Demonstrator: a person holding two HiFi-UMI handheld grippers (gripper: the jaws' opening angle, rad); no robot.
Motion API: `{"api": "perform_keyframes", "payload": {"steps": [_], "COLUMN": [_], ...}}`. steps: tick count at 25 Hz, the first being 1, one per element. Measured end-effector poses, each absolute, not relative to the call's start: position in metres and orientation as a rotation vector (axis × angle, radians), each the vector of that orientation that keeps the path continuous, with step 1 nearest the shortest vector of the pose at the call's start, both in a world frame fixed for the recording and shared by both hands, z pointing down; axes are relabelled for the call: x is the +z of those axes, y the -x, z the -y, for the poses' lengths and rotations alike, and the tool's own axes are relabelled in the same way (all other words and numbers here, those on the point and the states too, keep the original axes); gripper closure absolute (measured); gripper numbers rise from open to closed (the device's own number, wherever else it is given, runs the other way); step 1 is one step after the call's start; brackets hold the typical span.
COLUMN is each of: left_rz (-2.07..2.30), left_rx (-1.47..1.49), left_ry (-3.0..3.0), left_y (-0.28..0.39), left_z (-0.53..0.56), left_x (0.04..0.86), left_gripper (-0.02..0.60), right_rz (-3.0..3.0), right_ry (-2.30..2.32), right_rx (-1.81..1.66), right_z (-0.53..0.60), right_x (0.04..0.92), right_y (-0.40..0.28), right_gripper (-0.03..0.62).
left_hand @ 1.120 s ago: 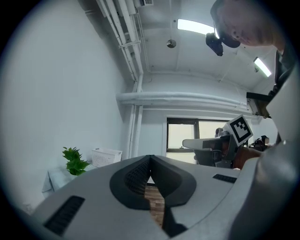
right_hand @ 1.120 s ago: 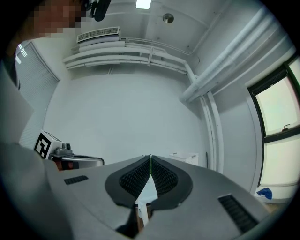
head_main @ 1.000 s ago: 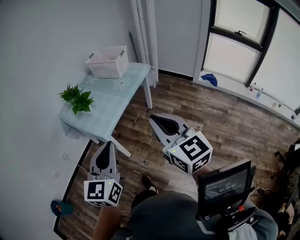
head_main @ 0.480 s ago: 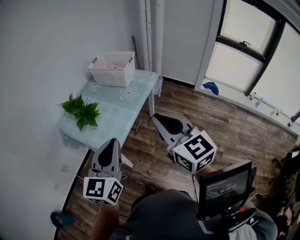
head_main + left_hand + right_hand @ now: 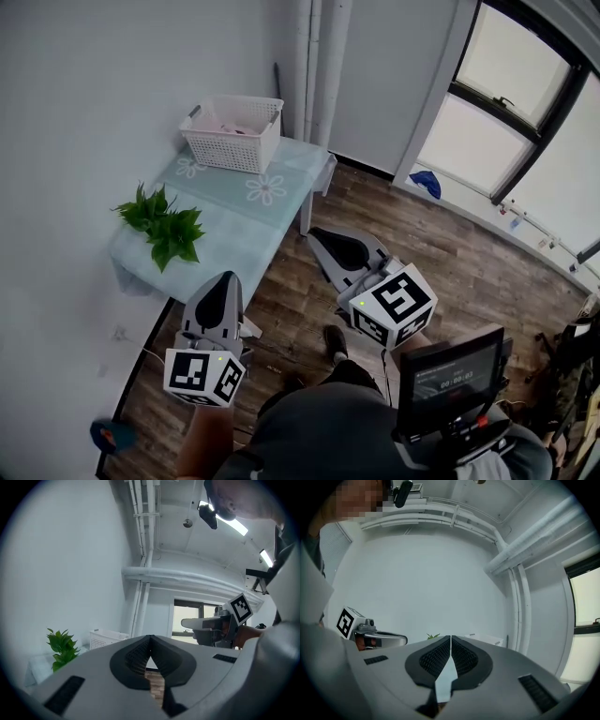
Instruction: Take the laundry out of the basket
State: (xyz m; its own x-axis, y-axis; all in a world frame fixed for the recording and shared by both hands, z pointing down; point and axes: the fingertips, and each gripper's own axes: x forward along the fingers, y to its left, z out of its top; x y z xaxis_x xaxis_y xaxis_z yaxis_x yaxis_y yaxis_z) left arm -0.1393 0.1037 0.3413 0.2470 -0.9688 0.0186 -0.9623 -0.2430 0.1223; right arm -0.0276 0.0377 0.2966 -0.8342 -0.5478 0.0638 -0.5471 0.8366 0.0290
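Observation:
A white laundry basket (image 5: 232,133) stands at the far end of a pale green table (image 5: 239,211), with something pinkish lying inside it. It also shows small in the left gripper view, as the basket (image 5: 108,639). My left gripper (image 5: 218,293) hangs over the table's near edge, shut and empty. My right gripper (image 5: 327,242) is held over the wooden floor to the right of the table, shut with nothing in it. Both are well short of the basket.
A green potted plant (image 5: 161,222) stands on the table's left side. White pipes (image 5: 319,56) run up the wall corner behind the basket. A blue object (image 5: 425,182) lies under the window. A screen (image 5: 448,378) is mounted in front of the person.
The view has swung so that table and basket sit more to the right and closer. Both grippers keep their places ahead of the person and stay shut.

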Motion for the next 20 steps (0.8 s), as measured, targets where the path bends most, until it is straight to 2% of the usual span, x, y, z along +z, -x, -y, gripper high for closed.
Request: {"api": "perform_keyframes", "payload": {"steps": [20], "left_rz": [2.116], "left_rx": [-0.062], "left_ry": [-2.138], "left_y": [0.150], "left_z": [0.084], "left_x": [0.340], "left_gripper": [0.580], "right_rz": [3.082], "right_ry": [-0.624], "right_rx": [-0.002], "right_z": [0.177], "right_x": [0.288], "right_y": [0.037], "right_gripper": [0.576]}}
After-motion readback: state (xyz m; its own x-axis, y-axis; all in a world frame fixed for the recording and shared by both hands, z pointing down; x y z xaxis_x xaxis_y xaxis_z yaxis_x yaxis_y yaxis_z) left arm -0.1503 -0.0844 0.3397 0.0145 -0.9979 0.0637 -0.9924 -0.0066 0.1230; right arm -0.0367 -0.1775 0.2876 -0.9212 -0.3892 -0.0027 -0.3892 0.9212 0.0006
